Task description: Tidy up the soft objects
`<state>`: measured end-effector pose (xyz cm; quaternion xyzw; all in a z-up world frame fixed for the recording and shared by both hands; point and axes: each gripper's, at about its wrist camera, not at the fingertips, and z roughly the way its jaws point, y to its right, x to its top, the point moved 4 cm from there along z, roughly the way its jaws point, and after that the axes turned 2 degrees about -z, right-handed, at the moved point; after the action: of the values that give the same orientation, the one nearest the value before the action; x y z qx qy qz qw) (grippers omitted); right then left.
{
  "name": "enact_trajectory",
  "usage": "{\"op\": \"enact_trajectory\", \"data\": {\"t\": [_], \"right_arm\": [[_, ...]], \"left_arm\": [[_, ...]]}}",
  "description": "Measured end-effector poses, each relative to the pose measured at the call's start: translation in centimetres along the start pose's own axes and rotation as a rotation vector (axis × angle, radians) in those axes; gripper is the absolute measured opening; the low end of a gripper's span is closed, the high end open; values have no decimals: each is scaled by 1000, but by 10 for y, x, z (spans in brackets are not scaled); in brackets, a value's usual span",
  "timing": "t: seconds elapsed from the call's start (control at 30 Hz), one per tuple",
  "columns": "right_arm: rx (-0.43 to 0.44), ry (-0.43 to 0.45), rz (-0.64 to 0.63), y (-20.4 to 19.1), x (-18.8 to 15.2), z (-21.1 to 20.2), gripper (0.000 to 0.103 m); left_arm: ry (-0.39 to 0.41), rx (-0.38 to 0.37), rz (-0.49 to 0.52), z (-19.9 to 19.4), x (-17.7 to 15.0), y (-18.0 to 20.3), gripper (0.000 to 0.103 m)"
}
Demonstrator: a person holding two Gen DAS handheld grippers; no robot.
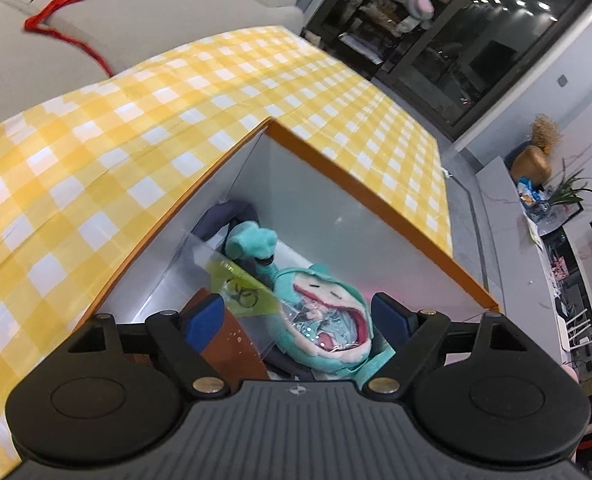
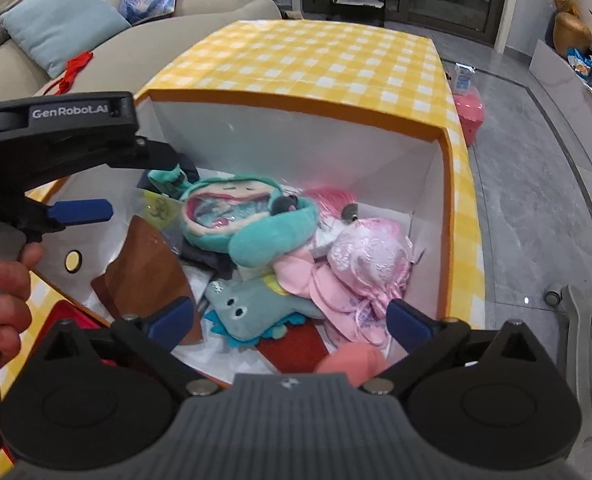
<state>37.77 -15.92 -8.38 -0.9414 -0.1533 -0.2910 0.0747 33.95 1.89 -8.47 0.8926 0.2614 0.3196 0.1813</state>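
Note:
An open box with an orange rim [image 2: 296,110] and white walls [image 1: 316,200] stands on a yellow checked cloth [image 1: 175,100]. Inside lie a teal plush with a pink mouth [image 2: 235,216] [image 1: 324,320], a grey-blue monster plush [image 2: 243,308], pink satin fabric [image 2: 360,264], a pink-haired doll [image 2: 332,196] and a brown leather piece [image 2: 147,276]. My right gripper [image 2: 289,318] hangs open over the box's near side, with a pink soft thing [image 2: 352,364] just below it, untouched. My left gripper [image 1: 299,316] [image 2: 123,184] is open above the teal plush, its pads clear of it.
A beige sofa [image 2: 199,12] with cushions and a red ribbon [image 1: 67,4] stands behind the table. A pink container [image 2: 470,114] and a carton sit on the grey floor at right. A chair base [image 2: 576,308] is near the box's right side. A person's hand [image 2: 3,300] holds the left gripper.

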Motion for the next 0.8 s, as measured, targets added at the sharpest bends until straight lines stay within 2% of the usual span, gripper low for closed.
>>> {"op": "enact_trajectory", "data": {"t": [0.1, 0.23, 0.33, 0.4, 0.47, 0.57, 0.67, 0.73, 0.8], "right_arm": [[10, 3, 20, -1, -2, 0, 100], [-21, 15, 4, -5, -3, -2, 100], [-74, 35, -2, -6, -1, -7, 100], [-91, 38, -5, -6, -1, -9, 100], [-103, 45, 6, -6, 0, -13, 100], [-103, 51, 8, -8, -1, -22, 100], [-95, 66, 4, -14, -3, -35, 100], [-99, 82, 0, -19, -4, -45, 100], [-100, 97, 1, -24, -7, -56, 100]], "left_arm": [[35, -25, 73, -4, 0, 6, 98], [80, 9, 133, -10, 0, 11, 98], [68, -27, 126, -14, 0, 12, 98], [76, -51, 179, -17, -2, 16, 98], [79, -2, 267, -19, -5, 24, 98], [90, 33, 295, -26, -8, 32, 98], [67, -12, 302, -38, -10, 39, 98], [78, -62, 327, -50, -11, 46, 98], [84, -73, 334, -61, -12, 53, 98]]}}
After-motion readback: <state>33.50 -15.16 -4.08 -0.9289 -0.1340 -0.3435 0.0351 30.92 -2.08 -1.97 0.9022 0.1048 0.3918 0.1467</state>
